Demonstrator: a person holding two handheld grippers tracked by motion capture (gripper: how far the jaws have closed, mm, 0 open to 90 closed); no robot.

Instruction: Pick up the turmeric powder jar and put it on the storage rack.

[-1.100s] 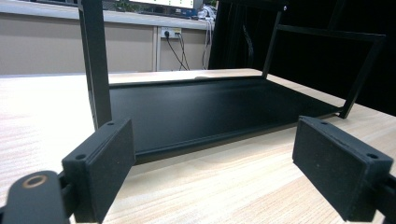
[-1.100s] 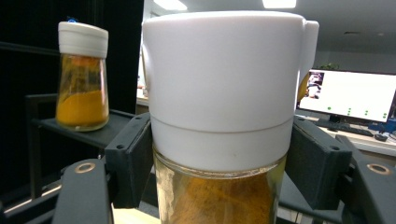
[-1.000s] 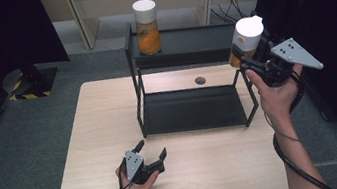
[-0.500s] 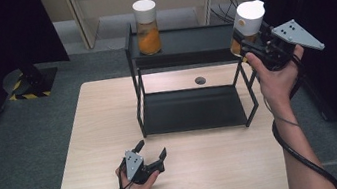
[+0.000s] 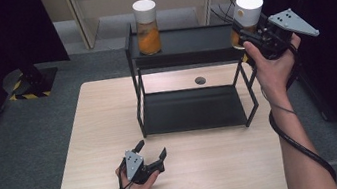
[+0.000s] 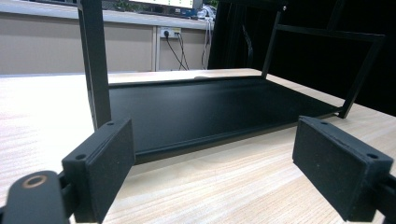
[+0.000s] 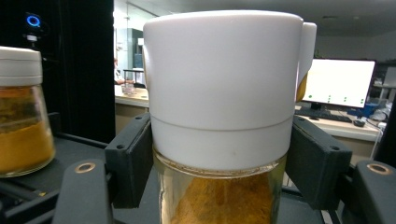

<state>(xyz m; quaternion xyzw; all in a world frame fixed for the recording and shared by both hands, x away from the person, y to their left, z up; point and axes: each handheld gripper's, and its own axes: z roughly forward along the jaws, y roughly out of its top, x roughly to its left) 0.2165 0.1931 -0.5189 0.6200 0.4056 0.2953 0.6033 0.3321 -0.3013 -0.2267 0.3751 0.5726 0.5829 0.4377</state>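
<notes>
Up at the rack's [image 5: 184, 46] top-right corner, the right claw [image 5: 248, 32] clamps a white-lidded spice jar [image 7: 219, 121]; the left claw [image 5: 150, 150] rests spread, unladen, on the bench [image 5: 108, 113]

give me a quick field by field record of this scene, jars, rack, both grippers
held jar: clear glass jar with white lid and orange powder, clamped in the right gripper, at the right end of the rack's top shelf, not visibly resting on it
second jar: matching white-lidded glass jar of orange powder, upright on the top shelf, left end
rack: black metal two-shelf rack on the light wooden table; lower shelf bare
left gripper: jaws open, low over the table's near edge, pointing at the rack
</notes>
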